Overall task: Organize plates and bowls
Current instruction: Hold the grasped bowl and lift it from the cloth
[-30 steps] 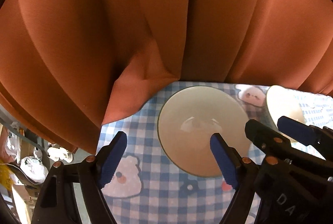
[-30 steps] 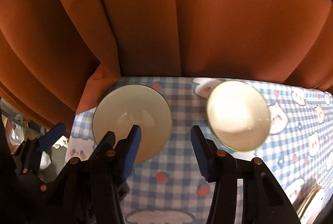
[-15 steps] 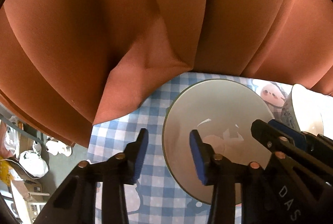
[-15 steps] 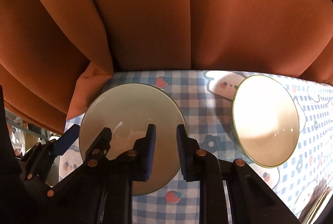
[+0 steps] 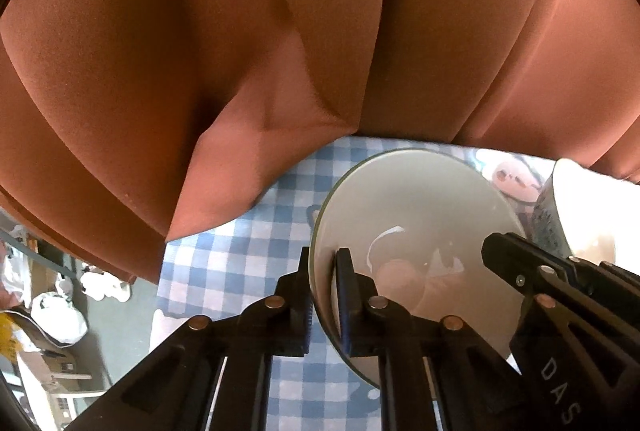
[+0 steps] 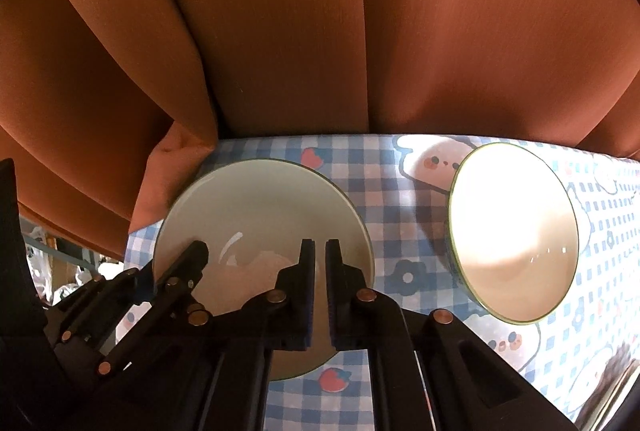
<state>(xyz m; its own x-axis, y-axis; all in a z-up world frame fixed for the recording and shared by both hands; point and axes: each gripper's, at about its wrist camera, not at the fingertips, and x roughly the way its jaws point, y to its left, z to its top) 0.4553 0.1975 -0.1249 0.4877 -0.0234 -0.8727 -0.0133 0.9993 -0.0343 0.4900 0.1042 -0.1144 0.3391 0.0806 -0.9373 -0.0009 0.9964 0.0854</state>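
Left gripper (image 5: 323,295) clamps the plate (image 5: 416,215) rim, right gripper (image 6: 320,287) nearly together above it; lift level, clear of the bowl (image 6: 516,243).

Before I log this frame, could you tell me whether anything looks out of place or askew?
Only the orange curtain stands out: a fold of it spills over the checked tablecloth's far left corner, beside the plate. The plate and the bowl look intact.

Warm dim light, fisheye-bent edges
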